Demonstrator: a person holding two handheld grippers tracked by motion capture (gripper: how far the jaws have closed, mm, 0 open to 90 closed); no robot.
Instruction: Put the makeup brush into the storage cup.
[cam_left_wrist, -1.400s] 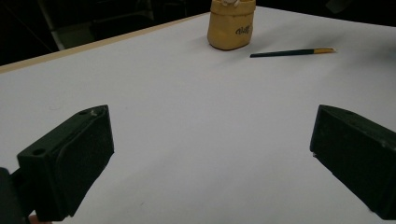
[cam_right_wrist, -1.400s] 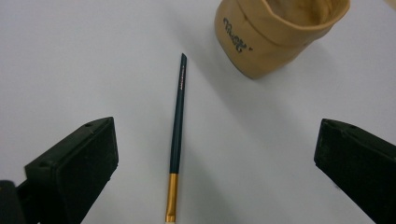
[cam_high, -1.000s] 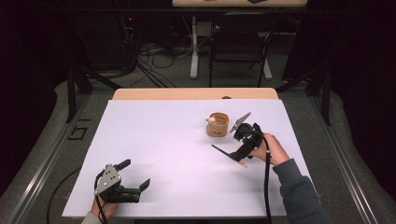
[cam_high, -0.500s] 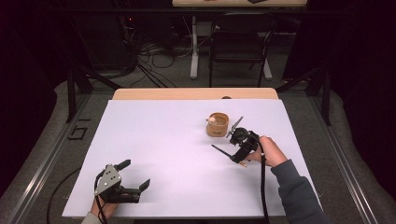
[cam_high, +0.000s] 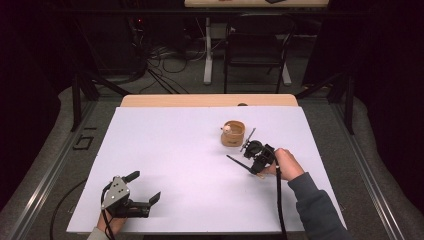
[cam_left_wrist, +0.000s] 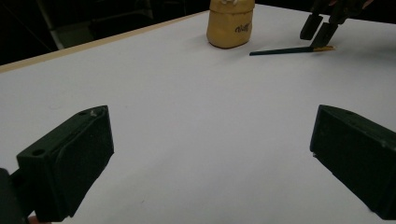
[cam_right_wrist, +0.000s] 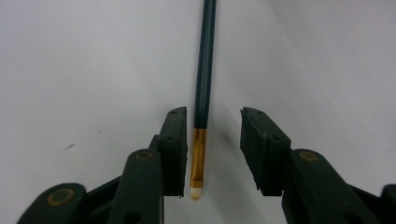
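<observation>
Right gripper (cam_right_wrist: 210, 154) jaws have just been closing around the paintbrush (cam_right_wrist: 203, 93), not yet clamped (gap remains at one pad); it lies flat on the surface (cam_high: 165, 150) near the right edge. Left gripper (cam_high: 145, 192) open.

Slim dark teal pencil (cam_right_wrist: 204, 60) with gold ferrule and pale eraser tip (cam_right_wrist: 196, 192), lying flat on white tabletop (cam_high: 170, 150). Ferrule end between fingers (cam_right_wrist: 173, 144) of right gripper (cam_right_wrist: 208, 154), close beside one finger, gap to the other. Just in front of tan cup (cam_high: 233, 134), apart from it.
</observation>
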